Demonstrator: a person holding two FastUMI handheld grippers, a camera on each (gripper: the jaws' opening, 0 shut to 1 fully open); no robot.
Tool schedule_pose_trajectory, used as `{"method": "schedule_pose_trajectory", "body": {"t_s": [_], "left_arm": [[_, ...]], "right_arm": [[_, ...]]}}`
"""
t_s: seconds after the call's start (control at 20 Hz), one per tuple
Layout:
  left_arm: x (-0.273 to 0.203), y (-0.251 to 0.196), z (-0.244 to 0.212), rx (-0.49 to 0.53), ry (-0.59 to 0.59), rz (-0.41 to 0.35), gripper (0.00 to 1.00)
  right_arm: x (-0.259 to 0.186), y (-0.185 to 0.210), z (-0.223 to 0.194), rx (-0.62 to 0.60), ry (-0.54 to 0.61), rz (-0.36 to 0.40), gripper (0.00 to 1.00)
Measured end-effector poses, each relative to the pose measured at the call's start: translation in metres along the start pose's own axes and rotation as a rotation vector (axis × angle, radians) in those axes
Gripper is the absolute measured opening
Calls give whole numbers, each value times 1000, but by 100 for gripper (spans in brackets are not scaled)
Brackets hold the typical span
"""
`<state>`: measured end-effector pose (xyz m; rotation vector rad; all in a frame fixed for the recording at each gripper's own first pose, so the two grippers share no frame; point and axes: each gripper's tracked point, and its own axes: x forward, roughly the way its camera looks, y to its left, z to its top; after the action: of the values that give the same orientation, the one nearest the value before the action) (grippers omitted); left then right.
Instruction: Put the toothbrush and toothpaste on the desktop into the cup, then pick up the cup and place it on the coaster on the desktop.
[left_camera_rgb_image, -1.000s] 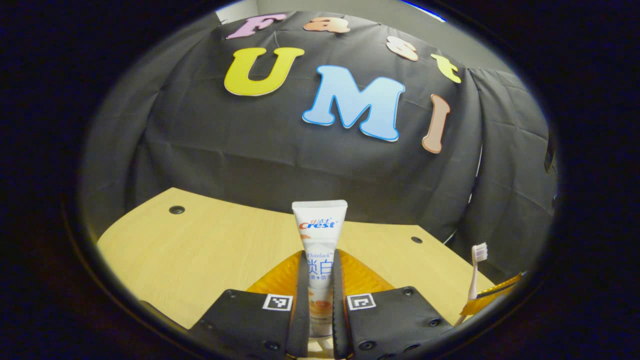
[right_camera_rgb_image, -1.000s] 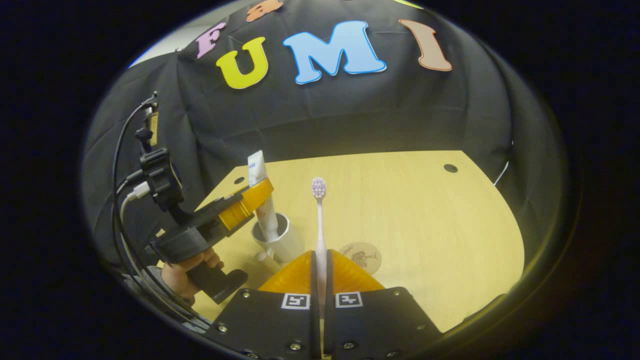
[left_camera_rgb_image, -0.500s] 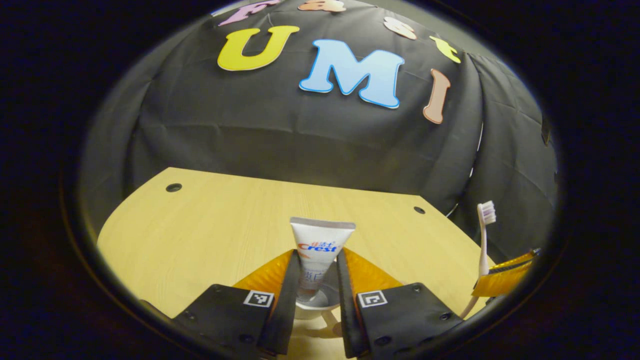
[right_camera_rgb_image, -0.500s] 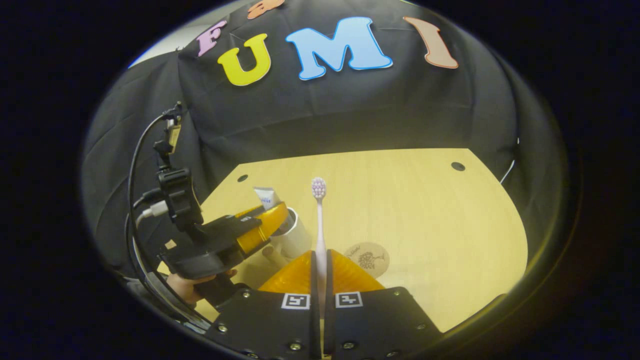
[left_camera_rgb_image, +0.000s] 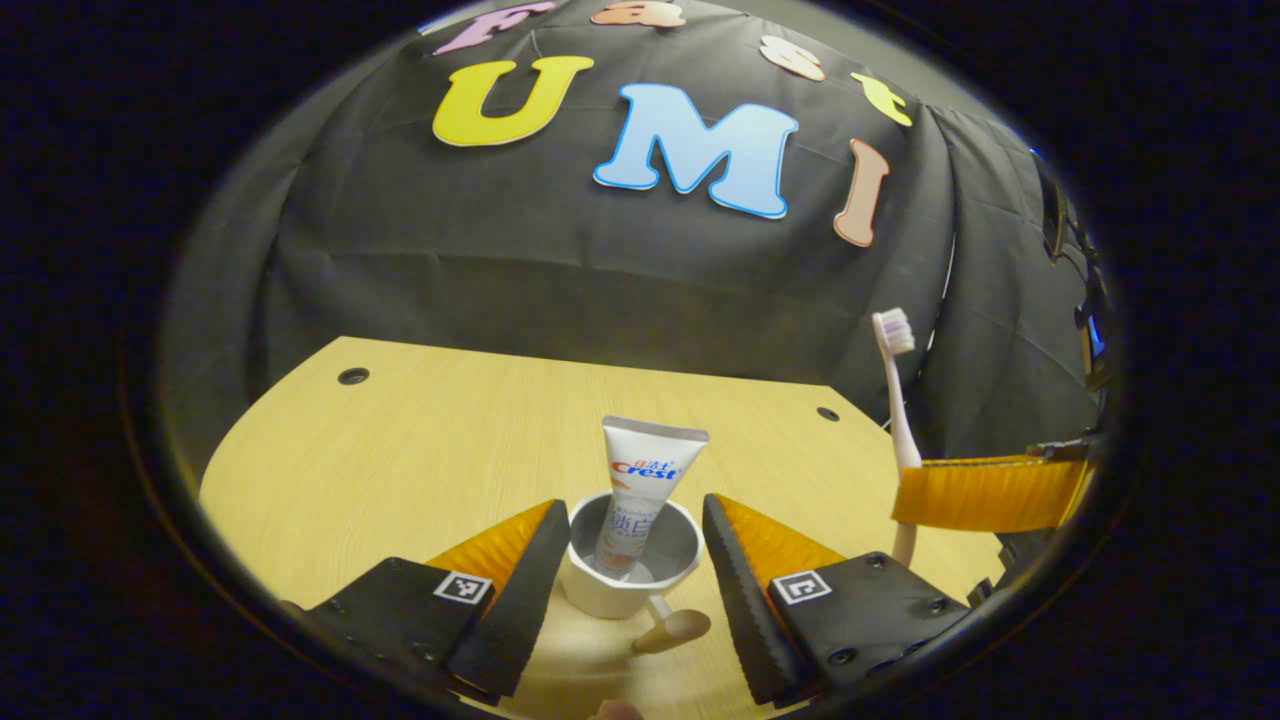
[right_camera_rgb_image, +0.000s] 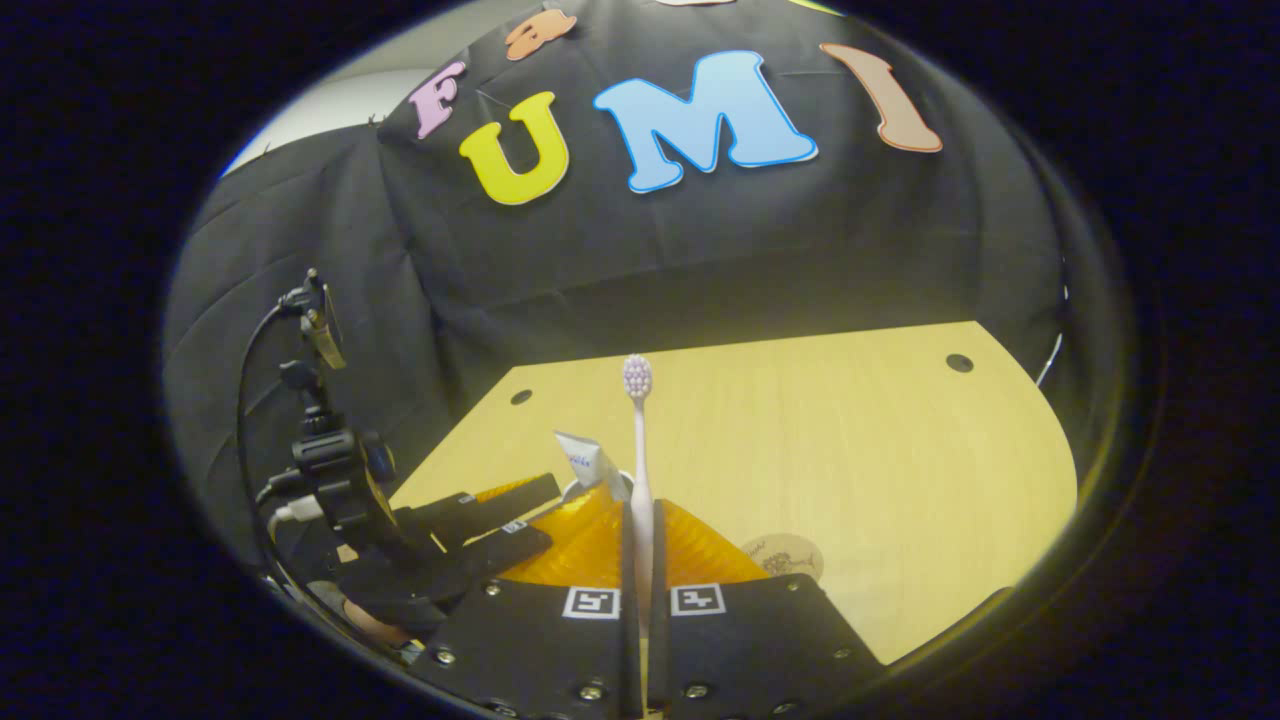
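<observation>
In the left gripper view the cup (left_camera_rgb_image: 628, 560) hides the bottom of the toothpaste (left_camera_rgb_image: 640, 490), and the toothbrush (left_camera_rgb_image: 897, 400) disappears behind the right gripper (left_camera_rgb_image: 985, 492). In the right gripper view the coaster (right_camera_rgb_image: 783, 556) is partly covered (its print too small to make out), and the toothbrush handle is buried between the fingers (right_camera_rgb_image: 628, 560).

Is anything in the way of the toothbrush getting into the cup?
Partly. The left gripper hangs open around the cup, and the toothpaste stands inside. The toothbrush, clamped in the right gripper, must come past those fingers.
</observation>
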<state>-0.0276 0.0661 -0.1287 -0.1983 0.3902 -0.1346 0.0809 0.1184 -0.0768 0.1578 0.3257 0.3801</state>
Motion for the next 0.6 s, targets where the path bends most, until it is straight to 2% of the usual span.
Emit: {"method": "schedule_pose_trajectory", "body": {"t_s": [0.25, 0.6], "left_arm": [[-25, 0, -4, 1, 25, -13, 87], [-47, 5, -20, -25, 62, -50, 87]], "right_arm": [[27, 21, 31, 45, -110, 80, 4], [59, 30, 53, 122, -205, 79, 4]]}}
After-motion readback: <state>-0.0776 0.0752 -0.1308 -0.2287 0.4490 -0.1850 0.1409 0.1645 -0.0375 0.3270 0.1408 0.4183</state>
